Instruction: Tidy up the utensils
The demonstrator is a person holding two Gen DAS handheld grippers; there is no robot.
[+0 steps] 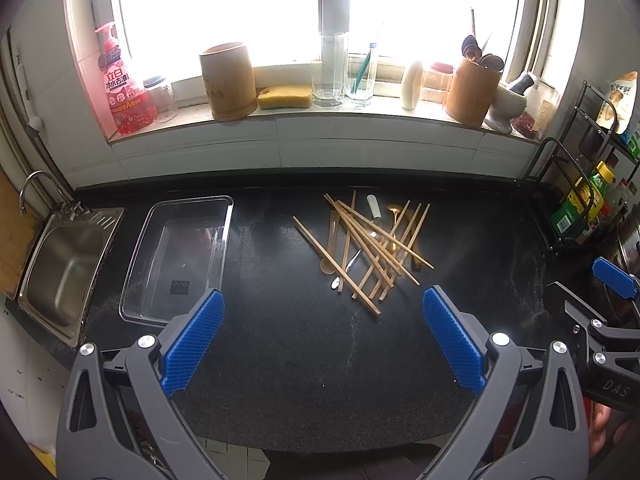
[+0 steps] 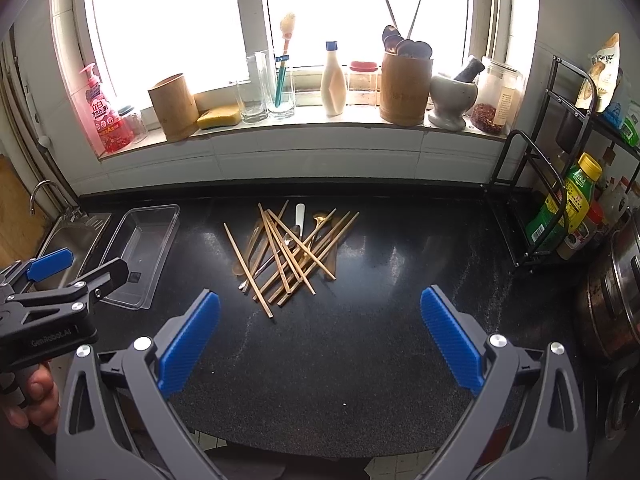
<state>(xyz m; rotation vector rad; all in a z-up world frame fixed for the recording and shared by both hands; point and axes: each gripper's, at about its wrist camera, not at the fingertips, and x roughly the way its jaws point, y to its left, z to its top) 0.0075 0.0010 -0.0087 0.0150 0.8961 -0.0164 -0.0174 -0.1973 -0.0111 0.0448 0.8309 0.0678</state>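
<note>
A loose pile of wooden chopsticks (image 1: 362,246) mixed with spoons and a white-handled utensil (image 1: 375,207) lies on the black counter; it also shows in the right wrist view (image 2: 290,254). A clear plastic tray (image 1: 180,256) sits empty to the left of the pile, and shows in the right wrist view (image 2: 140,252). My left gripper (image 1: 323,334) is open and empty, above the counter in front of the pile. My right gripper (image 2: 320,334) is open and empty, to the right of the left one, also short of the pile.
A steel sink (image 1: 60,268) lies at far left. The windowsill holds an empty bamboo holder (image 1: 228,80), a sponge (image 1: 285,96), glasses, a bamboo holder with utensils (image 2: 405,88) and a mortar (image 2: 452,100). A black rack with bottles (image 2: 560,208) stands at right, a metal pot (image 2: 616,300) beside it.
</note>
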